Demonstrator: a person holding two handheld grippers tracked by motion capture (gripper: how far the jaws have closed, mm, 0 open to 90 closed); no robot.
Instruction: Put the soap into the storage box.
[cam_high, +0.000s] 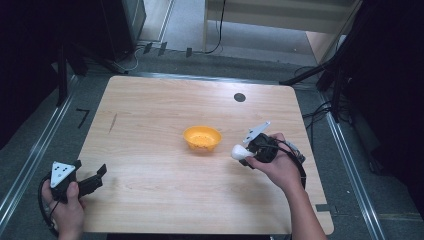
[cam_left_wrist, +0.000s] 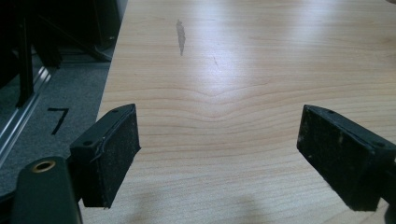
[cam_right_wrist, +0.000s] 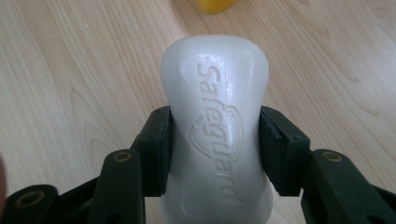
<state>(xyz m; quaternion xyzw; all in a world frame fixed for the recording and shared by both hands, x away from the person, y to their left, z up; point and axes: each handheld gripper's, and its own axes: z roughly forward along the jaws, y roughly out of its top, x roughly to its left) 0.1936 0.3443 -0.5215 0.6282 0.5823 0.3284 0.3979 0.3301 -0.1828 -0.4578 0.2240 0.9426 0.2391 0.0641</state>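
Observation:
A white bar of soap (cam_right_wrist: 217, 126) with raised lettering sits between the two black jaws of my right gripper (cam_right_wrist: 215, 149), which is shut on its narrow waist. In the high view that right gripper (cam_high: 246, 152) holds the soap (cam_high: 239, 151) just right of an orange bowl (cam_high: 202, 138) near the table's middle. The bowl's yellow-orange edge (cam_right_wrist: 212, 5) peeks in at the top of the right gripper view. My left gripper (cam_high: 97, 176) rests at the table's front left corner; its jaws stand wide apart over bare wood (cam_left_wrist: 219, 140), nothing between them.
The light wooden table (cam_high: 150, 115) has a dark streak (cam_high: 113, 122) at the left and a round black hole (cam_high: 239, 97) near the far edge. Metal rails and black stands flank the table; cables lie on the floor behind.

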